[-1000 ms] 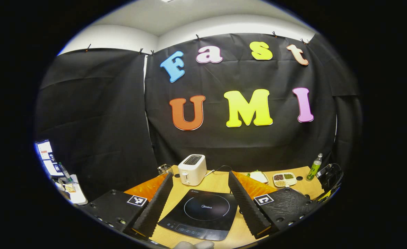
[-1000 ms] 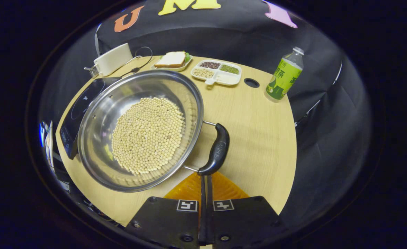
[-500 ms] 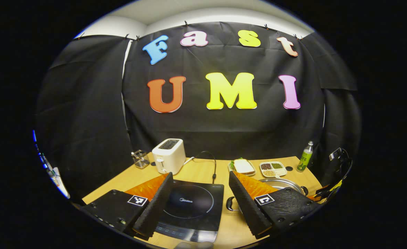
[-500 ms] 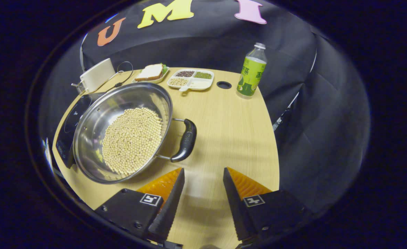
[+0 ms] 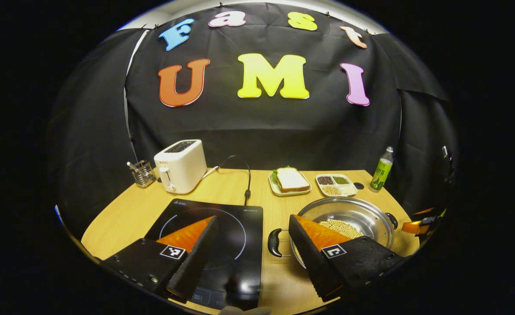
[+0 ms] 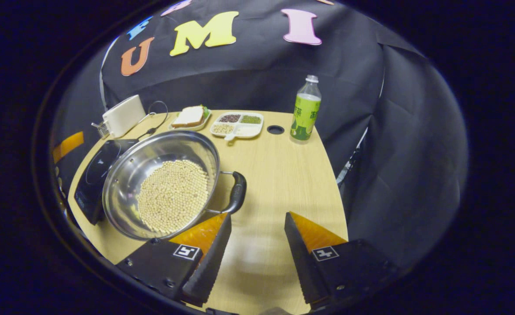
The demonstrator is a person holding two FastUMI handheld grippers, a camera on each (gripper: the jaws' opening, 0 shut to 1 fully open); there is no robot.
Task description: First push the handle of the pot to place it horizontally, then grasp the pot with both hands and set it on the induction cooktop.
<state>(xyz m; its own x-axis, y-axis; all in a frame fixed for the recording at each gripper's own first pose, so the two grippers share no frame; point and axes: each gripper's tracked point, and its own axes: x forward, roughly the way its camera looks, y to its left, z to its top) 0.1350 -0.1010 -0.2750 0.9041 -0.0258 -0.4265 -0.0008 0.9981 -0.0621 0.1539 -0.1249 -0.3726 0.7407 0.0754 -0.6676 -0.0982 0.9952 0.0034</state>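
Note:
A steel pot [image 5: 358, 213] of pale beans [image 6: 174, 194] sits on the wooden table just right of the black induction cooktop [image 5: 235, 245]. Its black loop handles point sideways: one [image 5: 275, 242] lies towards the cooktop, the other [image 6: 238, 192] towards my right gripper. My left gripper [image 5: 253, 218] is open above the cooktop's right edge, its right finger in front of the pot's near left side. My right gripper [image 6: 257, 215] is open too, holding nothing, just behind the right handle. Its left fingertip [image 6: 222, 221] is close under the handle; contact is unclear. The cooktop [image 6: 95, 170] lies beyond the pot.
Along the back stand a white toaster [image 5: 179, 165], a wire holder [image 5: 143, 173], a plate with a sandwich [image 5: 290, 180], a divided tray [image 5: 335, 184] and a green bottle [image 6: 305, 111]. A power cord [image 5: 244, 175] runs to the cooktop. Bare table lies right of the pot.
My right gripper, shut against the handle's end a second ago, has opened and drawn back. The left gripper view has tipped down and shifted, bringing the cooktop and pot into view.

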